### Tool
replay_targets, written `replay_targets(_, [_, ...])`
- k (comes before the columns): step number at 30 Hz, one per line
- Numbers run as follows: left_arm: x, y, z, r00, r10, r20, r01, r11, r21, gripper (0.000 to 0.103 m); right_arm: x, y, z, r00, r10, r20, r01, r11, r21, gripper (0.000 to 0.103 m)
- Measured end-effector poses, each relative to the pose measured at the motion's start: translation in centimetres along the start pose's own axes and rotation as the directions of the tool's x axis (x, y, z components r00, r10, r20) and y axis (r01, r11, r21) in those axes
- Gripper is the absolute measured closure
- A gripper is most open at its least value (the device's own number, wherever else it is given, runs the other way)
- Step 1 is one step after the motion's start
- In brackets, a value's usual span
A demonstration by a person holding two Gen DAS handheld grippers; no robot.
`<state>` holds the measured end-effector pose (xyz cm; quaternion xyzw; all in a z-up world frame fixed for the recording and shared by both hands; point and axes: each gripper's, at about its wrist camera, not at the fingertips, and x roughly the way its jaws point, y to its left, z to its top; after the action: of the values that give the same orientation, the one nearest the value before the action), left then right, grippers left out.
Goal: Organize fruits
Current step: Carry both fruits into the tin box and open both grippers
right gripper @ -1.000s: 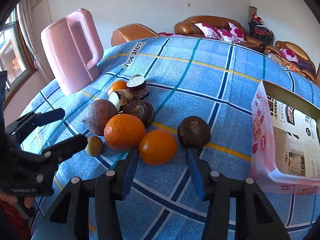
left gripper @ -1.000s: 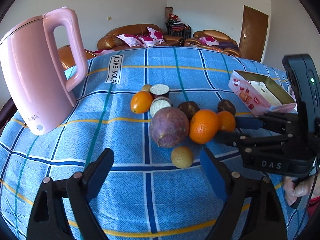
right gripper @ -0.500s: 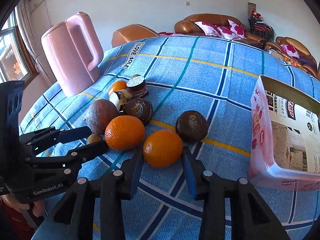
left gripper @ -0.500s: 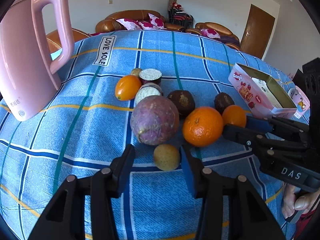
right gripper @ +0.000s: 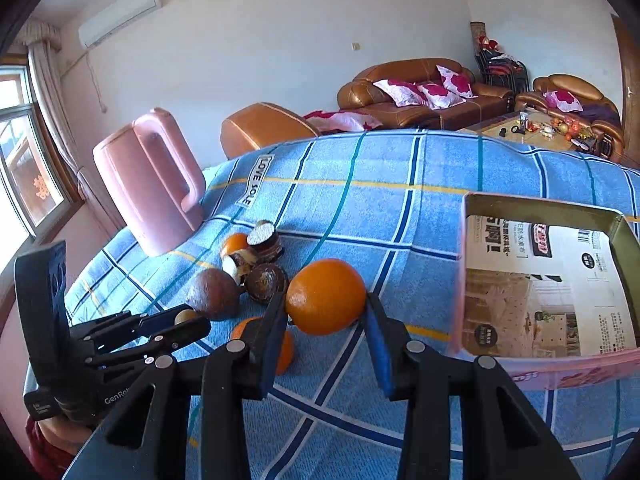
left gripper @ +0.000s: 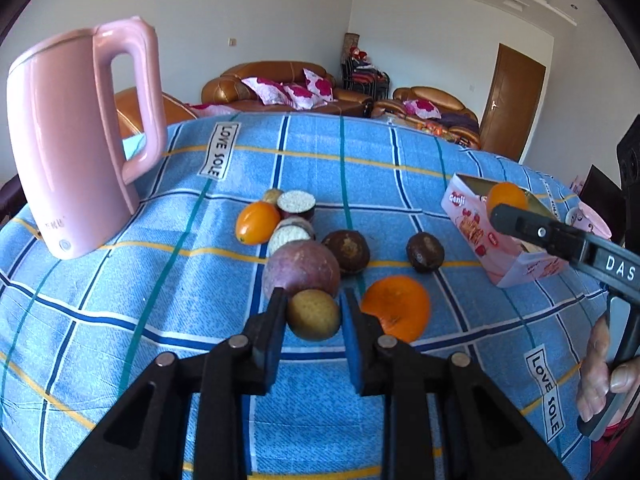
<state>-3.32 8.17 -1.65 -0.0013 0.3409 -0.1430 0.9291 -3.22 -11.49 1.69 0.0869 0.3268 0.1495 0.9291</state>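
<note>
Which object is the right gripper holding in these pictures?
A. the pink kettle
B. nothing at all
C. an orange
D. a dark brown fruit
C: in the right wrist view the right gripper has both fingers pressed against an orange, lifted near the open box.

Both wrist cameras sit low and close over the blue checked surface [left gripper: 400,184], facing the far sofa [right gripper: 420,92]. Both views share the fruit cluster, pink kettle [left gripper: 76,136] and box [right gripper: 540,288].

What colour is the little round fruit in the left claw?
Yellowish tan, speckled small fruit; it shows best in the left wrist view.
</note>
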Motion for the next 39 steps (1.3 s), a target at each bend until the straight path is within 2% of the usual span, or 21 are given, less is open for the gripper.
replay_targets(4, [-1.2,-2.0,1.1,0.996,-0.041,0.083,0.039,0.999,0.028,0.075,-2.4,-1.7,0.6,0.995,-0.044,0.092,0.044,0.999,0.005,0.062])
replay_targets(7, [-1.2,-3.9,2.4,0.992,-0.069,0.109,0.064,0.997,0.051,0.075,-3.8,-3.8,0.8,0.985,-0.112,0.133,0.111,0.994,0.015,0.062])
replay_targets(12, [0.1,-7.9,3.9,0.984,-0.136,0.112,0.126,0.988,0.089,0.075,-4.7,-8.4,0.8,0.973,-0.193,0.128,0.184,0.980,0.081,0.062])
replay_targets(20, [2.1,-15.4,5.0,0.954,-0.286,0.087,0.268,0.948,0.169,0.075,-5.9,-13.4,0.6,0.946,-0.303,0.112,0.293,0.951,0.097,0.062])
replay_targets(24, [3.8,-19.1,5.3,0.955,-0.293,0.043,0.280,0.941,0.192,0.075,-6.0,-15.2,0.5,0.942,-0.324,0.086,0.314,0.943,0.113,0.062])
replay_targets(28, [5.7,-21.8,5.2,0.965,-0.262,-0.004,0.257,0.943,0.212,0.075,-5.9,-15.8,0.3,0.932,-0.355,0.070,0.349,0.933,0.091,0.062])
replay_targets(30, [6.5,-22.5,5.1,0.969,-0.244,-0.027,0.244,0.946,0.212,0.075,-5.6,-16.0,0.2,0.925,-0.377,0.056,0.372,0.925,0.083,0.062])
replay_targets(34, [7.7,-23.1,4.9,0.978,-0.203,-0.057,0.211,0.954,0.211,0.075,-5.2,-16.6,0.0,0.927,-0.374,0.024,0.371,0.924,0.091,0.062])
replay_targets(39, [8.0,-23.1,4.5,0.984,-0.170,-0.059,0.180,0.955,0.235,0.075,-4.7,-16.5,-0.4,0.923,-0.384,0.003,0.383,0.920,0.079,0.062])
